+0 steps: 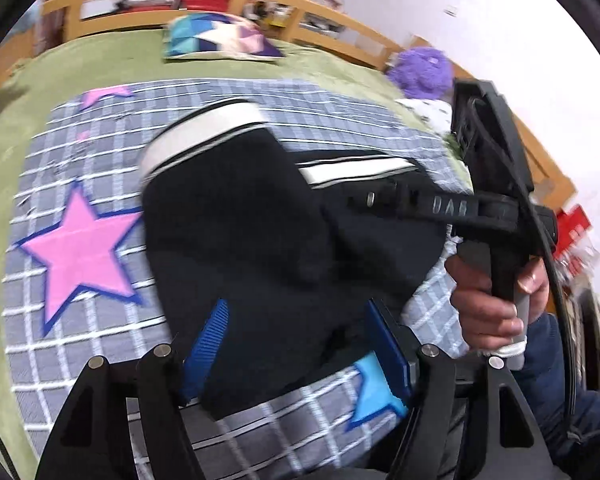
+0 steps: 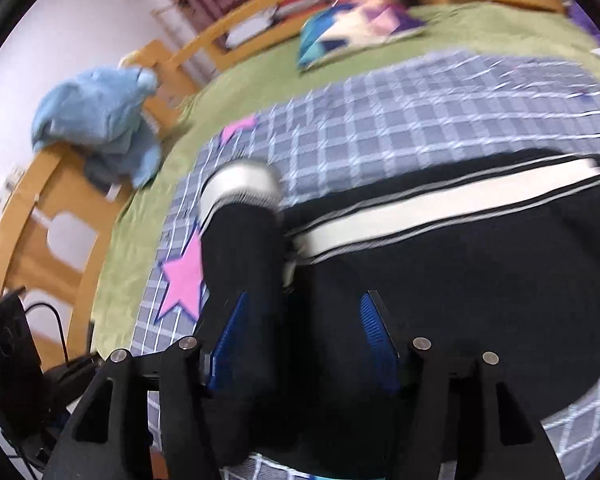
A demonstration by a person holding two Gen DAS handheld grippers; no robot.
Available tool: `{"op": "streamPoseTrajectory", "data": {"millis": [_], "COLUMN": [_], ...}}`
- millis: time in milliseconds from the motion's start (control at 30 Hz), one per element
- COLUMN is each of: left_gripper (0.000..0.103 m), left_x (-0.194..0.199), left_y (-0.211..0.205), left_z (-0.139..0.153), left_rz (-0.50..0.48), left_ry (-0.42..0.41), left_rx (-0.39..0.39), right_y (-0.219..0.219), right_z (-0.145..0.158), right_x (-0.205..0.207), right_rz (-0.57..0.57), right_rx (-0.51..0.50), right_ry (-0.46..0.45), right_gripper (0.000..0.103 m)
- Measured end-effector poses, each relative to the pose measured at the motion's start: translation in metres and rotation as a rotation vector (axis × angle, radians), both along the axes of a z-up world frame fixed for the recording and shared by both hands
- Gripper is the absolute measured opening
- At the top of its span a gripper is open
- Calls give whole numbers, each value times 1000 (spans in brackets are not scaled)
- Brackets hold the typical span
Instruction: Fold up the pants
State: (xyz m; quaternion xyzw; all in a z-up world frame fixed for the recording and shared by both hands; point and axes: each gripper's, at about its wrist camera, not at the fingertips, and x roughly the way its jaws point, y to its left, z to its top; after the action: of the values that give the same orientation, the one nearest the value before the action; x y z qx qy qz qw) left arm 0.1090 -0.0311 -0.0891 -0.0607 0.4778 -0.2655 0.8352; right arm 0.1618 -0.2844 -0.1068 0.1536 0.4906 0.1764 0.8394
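Black pants (image 1: 240, 240) with white side stripes and a white waistband lie folded on a grey checked blanket (image 1: 80, 160) with pink stars on the bed. My left gripper (image 1: 296, 312) is open, its blue pads on either side of the pants' near edge. The right gripper's body (image 1: 496, 208), held by a hand, reaches over the pants from the right in the left wrist view. In the right wrist view the pants (image 2: 460, 264) fill the lower frame. My right gripper (image 2: 304, 300) is open just above the black cloth.
A green bedspread (image 1: 100, 56) lies under the blanket. A colourful pillow (image 1: 220, 36) sits at the head, by a wooden bed frame (image 2: 40, 216). A blue plush toy (image 2: 100, 116) lies on the left rail, a purple plush (image 1: 420, 68) at the right.
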Motion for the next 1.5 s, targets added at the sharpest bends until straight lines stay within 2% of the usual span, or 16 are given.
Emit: {"op": "streamPoseTrajectory", "data": {"millis": [100,133,167,267,400,500,667,833,933,1033,1133,1233,1267,1333,1467,1500], "left_gripper": [69,69,69,69,69,69,69,69,69,69,69,69,69,69,69,69], "left_x": [-1,-1,-2,0,4,6,20,38,44,52,56,58,58,57,60,61], "left_y": [20,29,35,45,52,51,33,-6,-37,-63,-81,-101,-108,-119,-135,-139], "left_z": [-5,-6,-7,0,11,22,25,10,4,-1,-2,-3,-4,-13,-47,-56], "left_rz": [69,98,125,170,189,187,176,116,58,13,-24,-79,-86,-95,-127,-128], "left_ry": [31,44,48,29,16,-16,-20,18,13,22,52,74,73,82,165,184], "left_rx": [-41,-57,-54,-36,-2,15,16,19,48,77,70,52,62,79,65,78], "right_y": [39,48,58,65,42,20,-61,-159,-213,-236,-236,-232,-230,-225,-220,-216], "right_z": [-31,-38,-44,-19,42,80,107,63,2,-31,-19,6,11,8,-19,-31], "right_x": [14,16,16,3,-10,-9,11,40,53,45,25,0,-7,-12,-25,-29], "right_rz": [113,131,161,191,171,167,102,24,-75,-111,-136,-178,-162,-117,-125,-120], "right_rx": [-70,-104,-125,-122,20,-41,-125,-341,-370,-317,-325,-411,-406,-406,-390,-436], "right_ry": [88,100,97,-15,-144,-233,-192,-103,25,35,-53,-149,-162,-130,-89,-72], "right_gripper": [56,39,10,9,9,9,9,10,10,11,13,13,22,30,31,31]}}
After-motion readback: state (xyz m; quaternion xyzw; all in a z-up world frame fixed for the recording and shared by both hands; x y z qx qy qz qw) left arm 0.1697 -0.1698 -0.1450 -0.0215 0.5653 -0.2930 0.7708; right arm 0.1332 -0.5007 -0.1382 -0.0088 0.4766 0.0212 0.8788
